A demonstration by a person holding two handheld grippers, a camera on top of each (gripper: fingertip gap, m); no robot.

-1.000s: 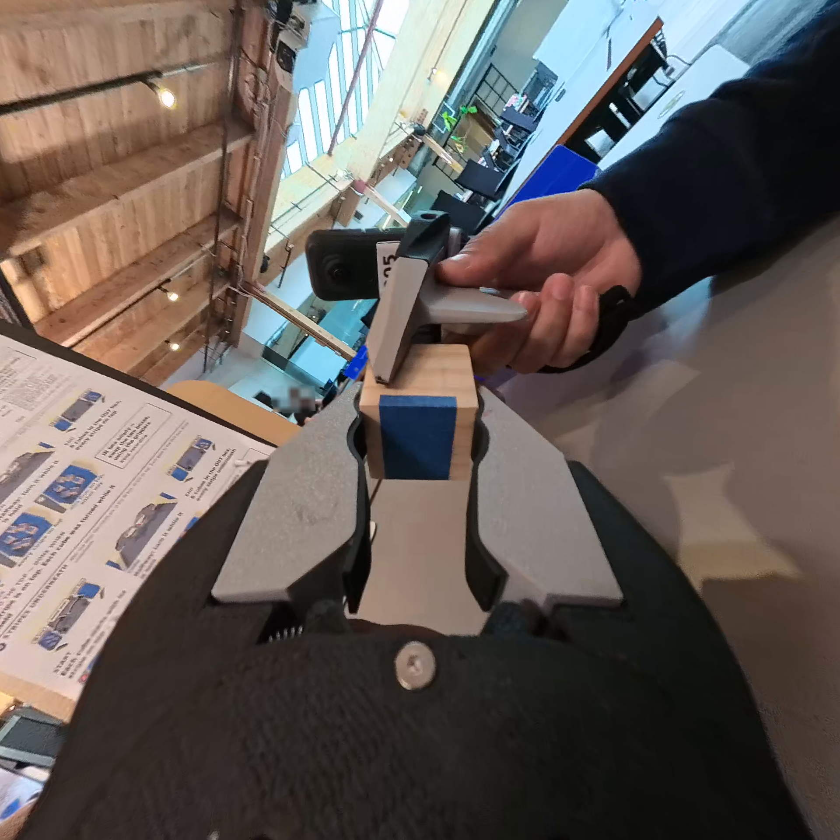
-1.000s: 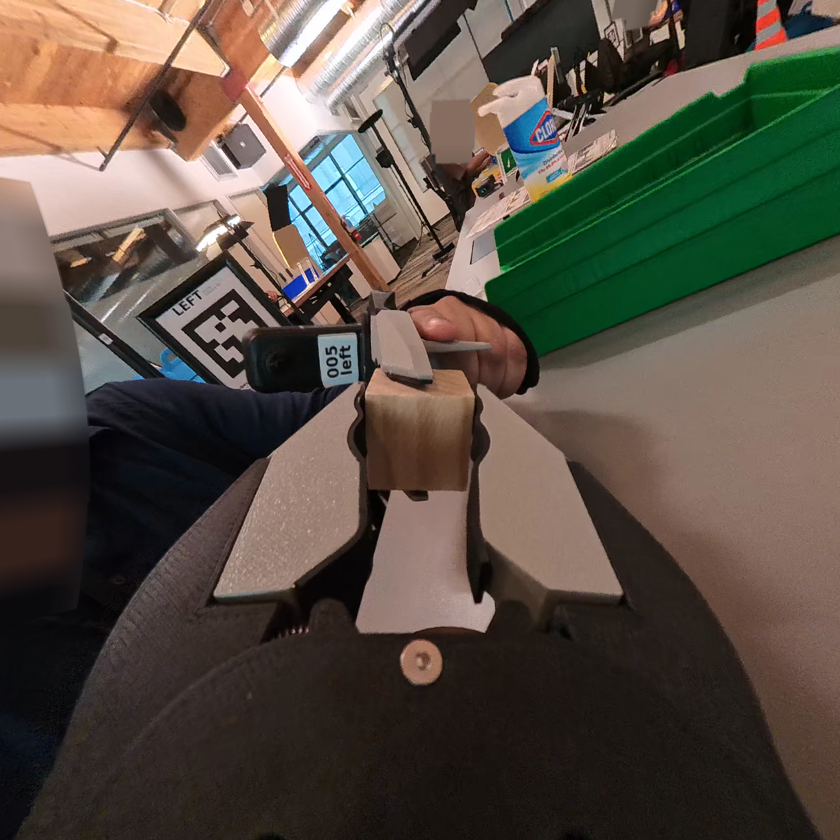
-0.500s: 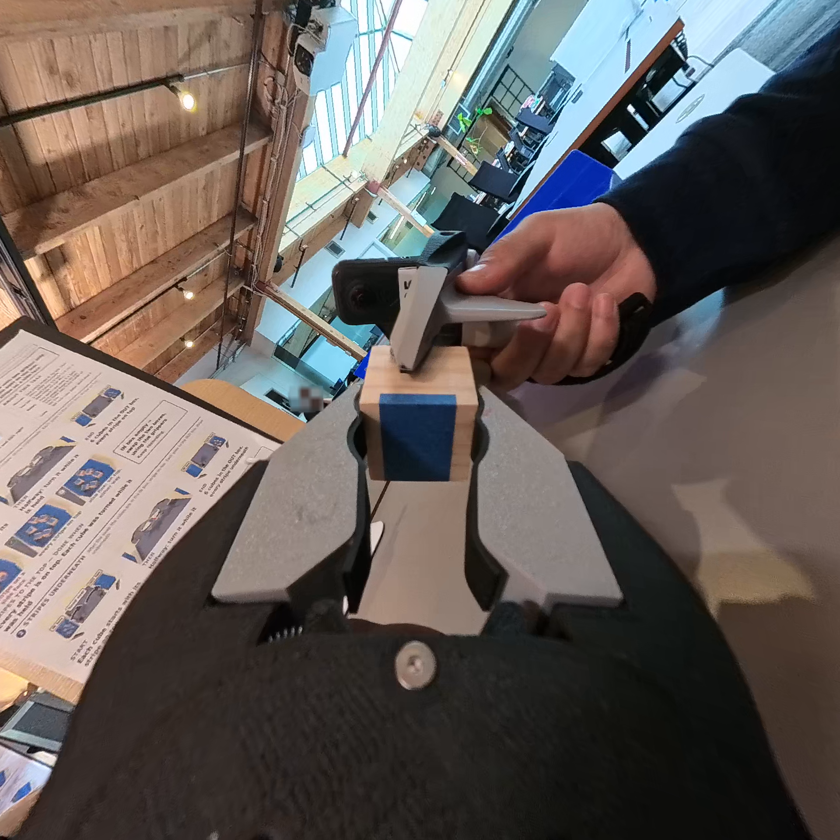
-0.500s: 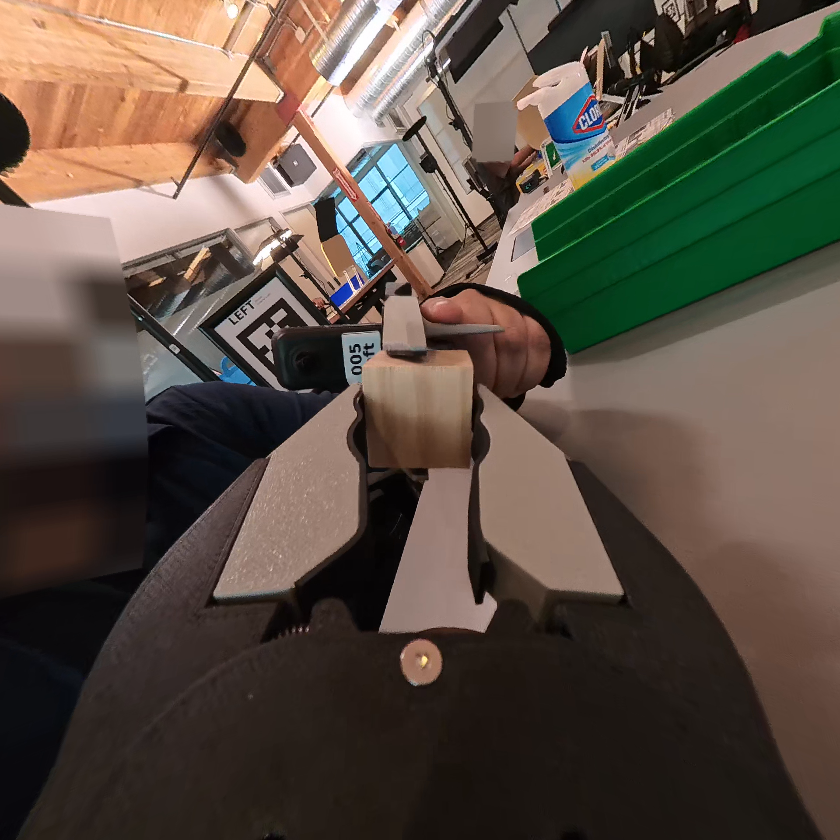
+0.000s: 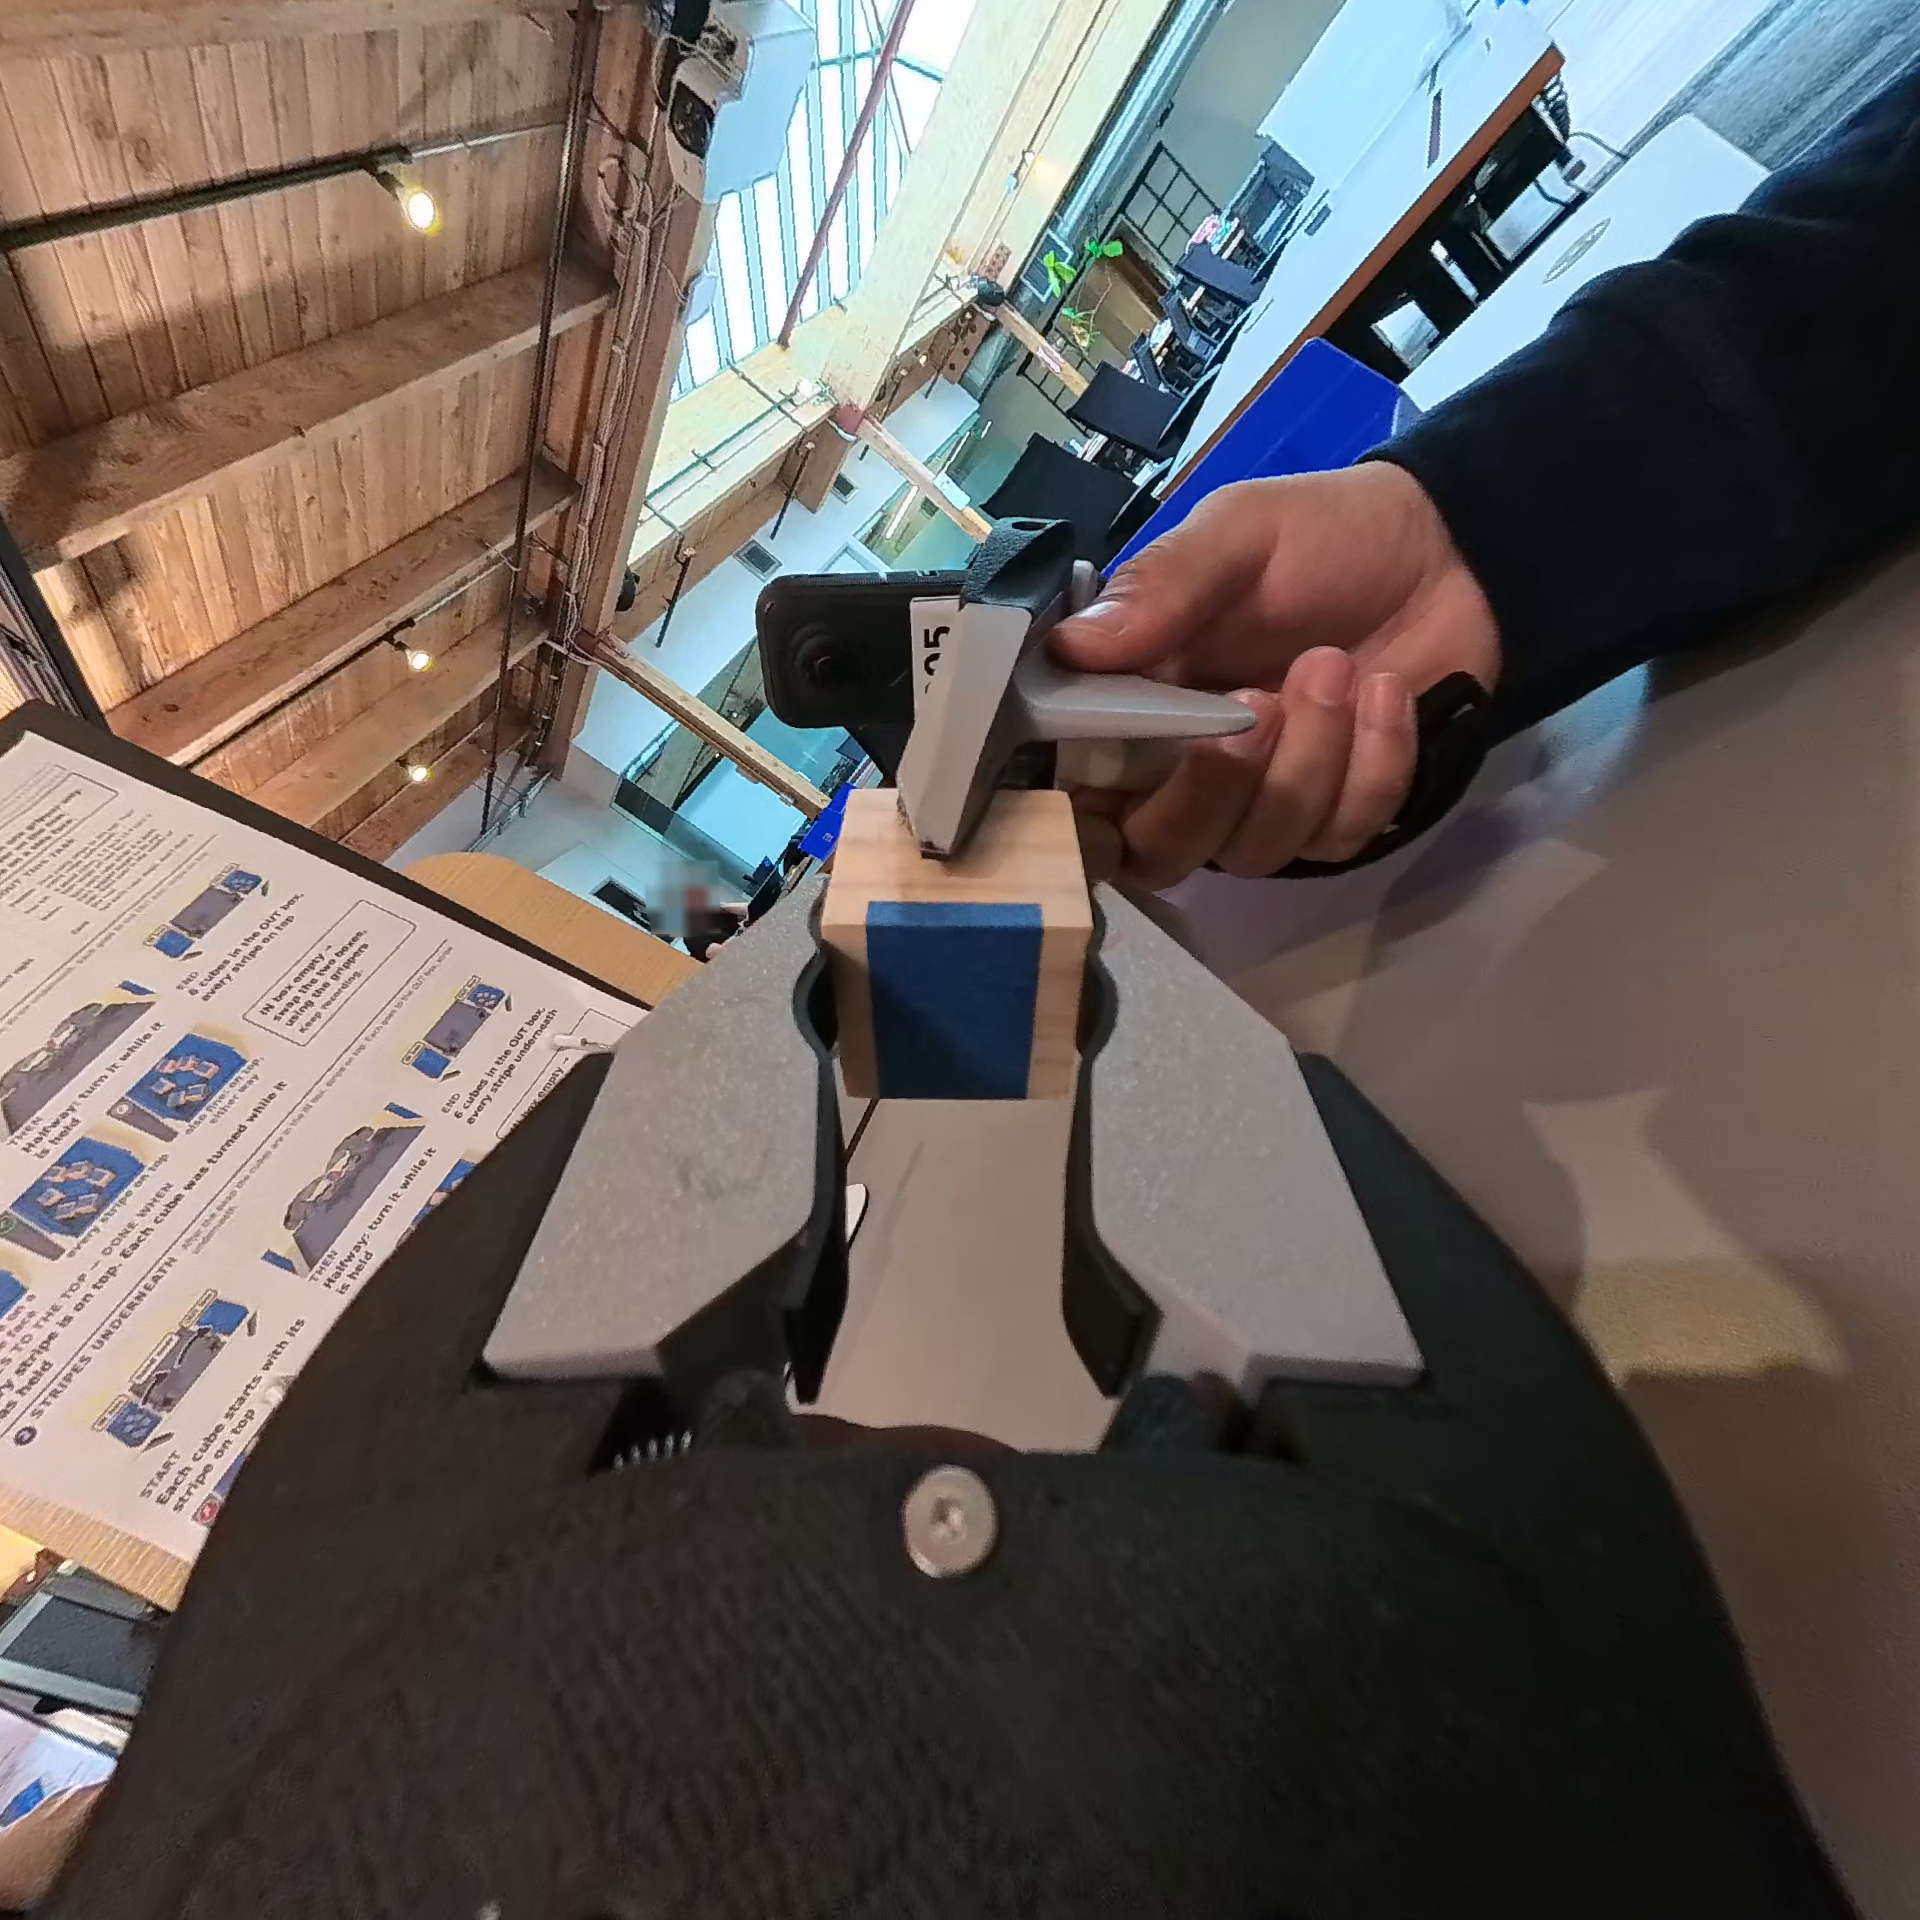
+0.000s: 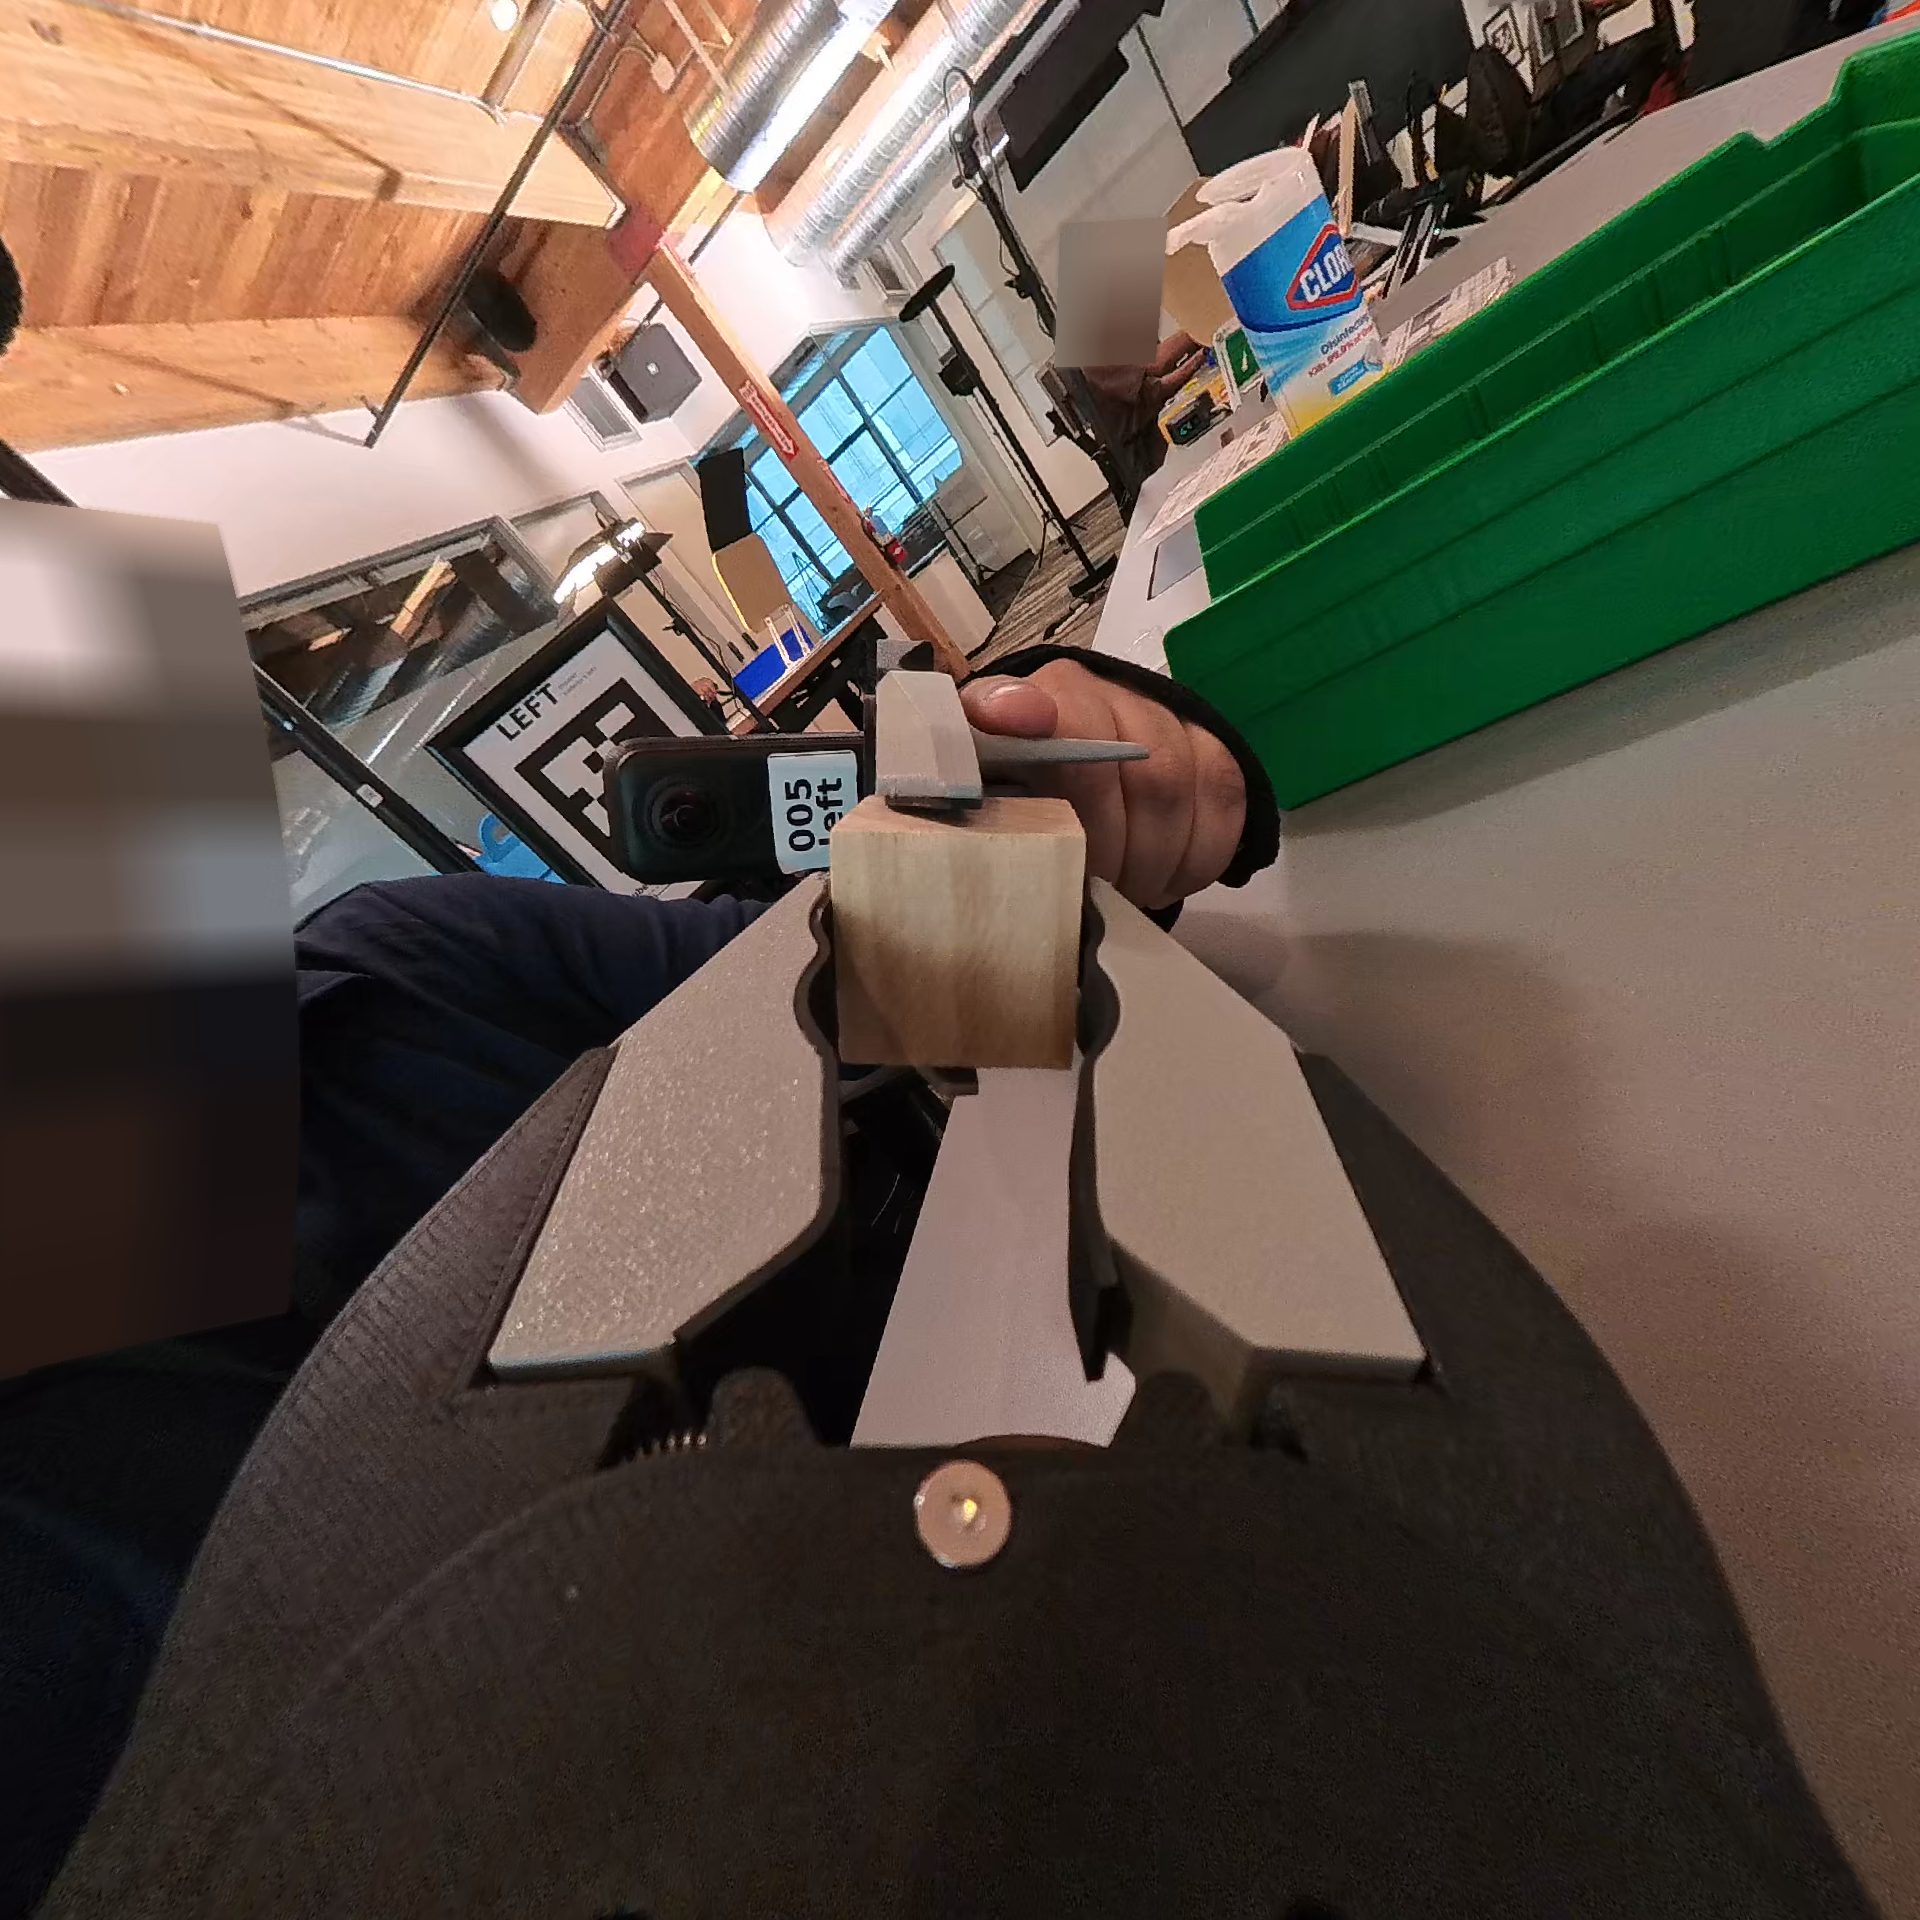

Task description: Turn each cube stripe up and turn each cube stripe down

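While both tongs clamp one cube (image 5: 956, 987) | left tongs (image 5: 956, 997) | right tongs (image 6: 956, 966) | stripe (image 5: 951, 1003) faces left camera

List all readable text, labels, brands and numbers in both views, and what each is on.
I do not copy out writing, so here is what bears it.
Instruction sheet: printed captions, legible.
Half-hidden sticker on a camera, left wrist view: partly readable.
White sticker on a camera, right wrist view: legible.
Marker sign: legible heading.
Wipes canister: brand legible, small print blurred.
Cube: none.

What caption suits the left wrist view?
Both grippers' fingers clamp one wooden cube, blue stripe facing the camera.
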